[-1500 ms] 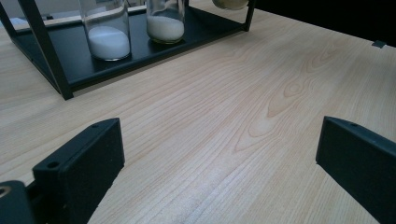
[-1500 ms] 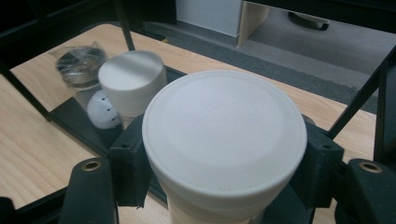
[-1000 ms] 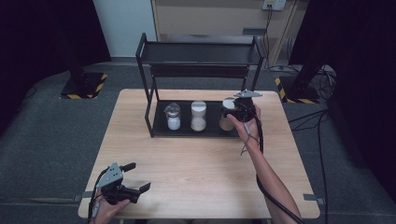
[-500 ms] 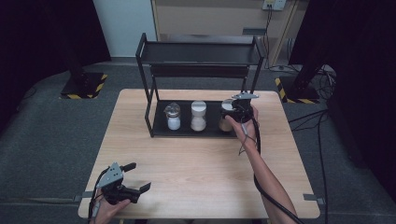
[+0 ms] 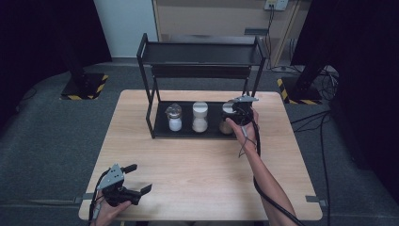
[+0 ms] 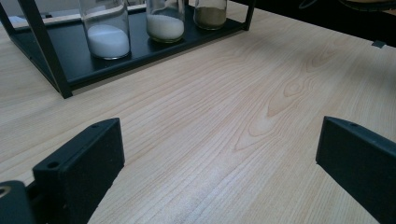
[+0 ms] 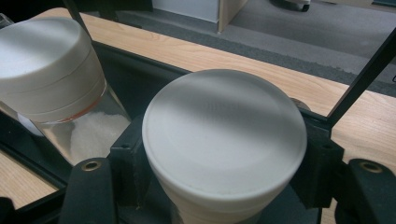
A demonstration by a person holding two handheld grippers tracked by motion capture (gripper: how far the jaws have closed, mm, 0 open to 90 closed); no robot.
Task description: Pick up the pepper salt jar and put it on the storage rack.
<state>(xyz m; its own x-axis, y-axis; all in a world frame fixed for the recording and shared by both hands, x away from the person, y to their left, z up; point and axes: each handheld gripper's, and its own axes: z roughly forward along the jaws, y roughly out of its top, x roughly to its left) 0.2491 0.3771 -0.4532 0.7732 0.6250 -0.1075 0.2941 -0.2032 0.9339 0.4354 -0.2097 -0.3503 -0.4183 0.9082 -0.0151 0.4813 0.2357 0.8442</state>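
Note:
Three glass jars with white lids stand on the lower shelf of a black rack [image 5: 162, 131]. The left jar [image 5: 174, 117] and the middle jar [image 5: 200, 117] hold white powder, and the right jar [image 5: 227, 123] holds brown powder. My right gripper [image 5: 240, 113] is shut on the right jar, with a black jaw on each side just under its white lid [image 7: 224, 130]. The middle jar [image 7: 44, 65] stands close beside it. My left gripper [image 5: 141, 177] rests near the table's front left corner. Its jaws stand wide open over bare wood [image 6: 219, 163], far from the rack [image 6: 140, 53].
The rack's upper shelf [image 5: 202, 52] hangs over the jars, and its posts [image 5: 149, 110] frame the lower shelf. The wooden table [image 5: 202, 165] lies between the two grippers. Cables trail from both grippers, and dark stands sit on the floor behind the table.
The right gripper has shifted very slightly to the left at the right jar. The left gripper has kept still.

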